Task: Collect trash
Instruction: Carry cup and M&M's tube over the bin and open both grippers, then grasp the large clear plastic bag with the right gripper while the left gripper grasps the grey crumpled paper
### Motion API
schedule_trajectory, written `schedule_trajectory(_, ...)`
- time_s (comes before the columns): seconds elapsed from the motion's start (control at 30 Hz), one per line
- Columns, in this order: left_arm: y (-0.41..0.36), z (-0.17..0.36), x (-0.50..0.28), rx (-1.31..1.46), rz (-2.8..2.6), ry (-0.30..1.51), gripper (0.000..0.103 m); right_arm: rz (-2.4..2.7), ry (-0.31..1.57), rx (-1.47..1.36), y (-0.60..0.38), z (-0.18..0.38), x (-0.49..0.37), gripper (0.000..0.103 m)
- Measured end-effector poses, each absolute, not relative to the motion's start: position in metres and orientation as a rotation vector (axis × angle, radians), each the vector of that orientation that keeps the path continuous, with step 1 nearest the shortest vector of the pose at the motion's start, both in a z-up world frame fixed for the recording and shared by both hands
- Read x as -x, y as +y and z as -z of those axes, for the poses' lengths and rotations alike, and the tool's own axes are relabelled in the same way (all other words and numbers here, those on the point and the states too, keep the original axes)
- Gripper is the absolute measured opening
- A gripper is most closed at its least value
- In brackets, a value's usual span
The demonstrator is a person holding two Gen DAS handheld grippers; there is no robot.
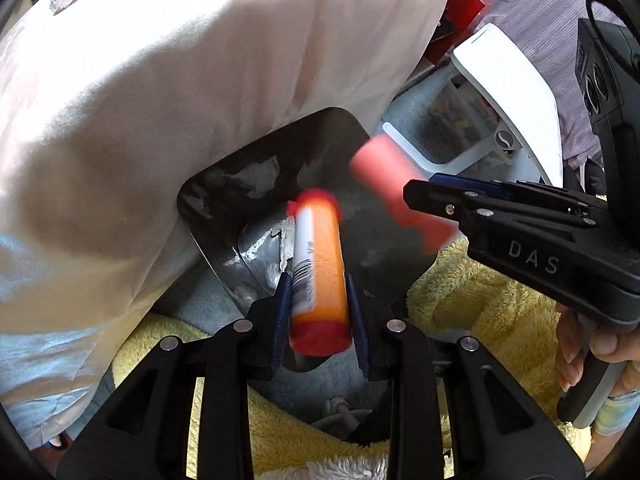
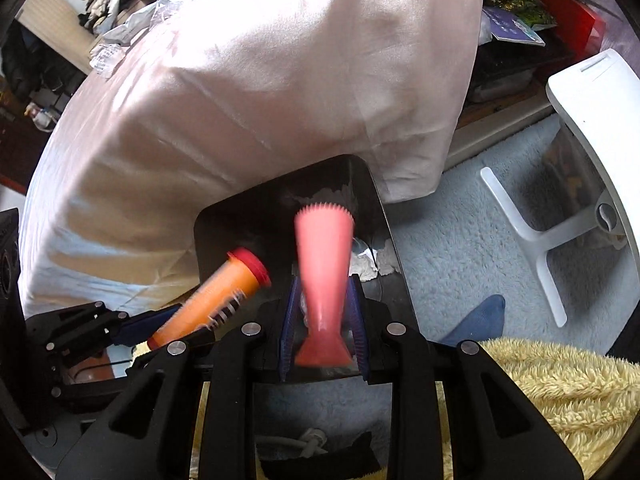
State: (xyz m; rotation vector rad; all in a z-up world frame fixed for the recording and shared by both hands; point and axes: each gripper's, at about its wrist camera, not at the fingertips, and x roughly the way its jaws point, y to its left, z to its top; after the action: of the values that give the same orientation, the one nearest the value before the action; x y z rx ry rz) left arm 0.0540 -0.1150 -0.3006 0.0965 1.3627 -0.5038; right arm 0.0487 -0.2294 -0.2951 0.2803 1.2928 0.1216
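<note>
My left gripper [image 1: 319, 300] is shut on an orange tube with red caps [image 1: 318, 276], held above the open black trash bin [image 1: 224, 200]. The tube also shows in the right wrist view [image 2: 212, 300], at lower left. My right gripper [image 2: 324, 320] is shut on a pink wrapper with a serrated end [image 2: 325, 264], also over the bin [image 2: 240, 224]. From the left wrist view the pink wrapper [image 1: 392, 184] and the right gripper [image 1: 424, 196] sit at the right. Crumpled white tissue [image 2: 370, 262] lies inside the bin.
A pale pink cloth [image 1: 180, 80] drapes over the furniture behind the bin. A white stool [image 2: 592, 128] stands at right on a light blue rug [image 2: 452, 240]. A yellow fluffy blanket [image 2: 552, 380] lies near me. A blue sock [image 2: 480, 320] is at the rug's edge.
</note>
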Motion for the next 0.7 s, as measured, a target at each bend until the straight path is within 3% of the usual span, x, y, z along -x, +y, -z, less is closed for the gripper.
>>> schedule_trajectory(0.07, -0.113, 0.300, -0.055, -0.095, 0.504, 1.361, 0.027, -0.117, 1.290, -0.282, -0.230, 0.294, -0.050, 0.034)
schedule_trajectory(0.2, -0.110, 0.295, -0.055, -0.098, 0.491, 1.346, 0.040, -0.104, 1.277, -0.283, -0.233, 0.290, -0.052, 0.041)
schedule_trajectory(0.37, -0.097, 0.277, -0.055, -0.094, 0.470, 1.301, 0.058, -0.064, 1.243, -0.258, -0.237, 0.276, -0.051, 0.074)
schedule_trajectory(0.43, -0.091, 0.267, -0.053, -0.090, 0.463, 1.276, 0.078, -0.077, 1.225, -0.263, -0.238, 0.267, -0.050, 0.082)
schedule_trajectory(0.6, -0.073, 0.240, -0.048, -0.100, 0.455, 1.220, 0.093, -0.135, 1.172, -0.285, -0.238, 0.243, -0.049, 0.090)
schedule_trajectory(0.7, -0.060, 0.219, -0.050, -0.101, 0.431, 1.166, 0.095, -0.149, 1.130, -0.274, -0.233, 0.225, -0.051, 0.091)
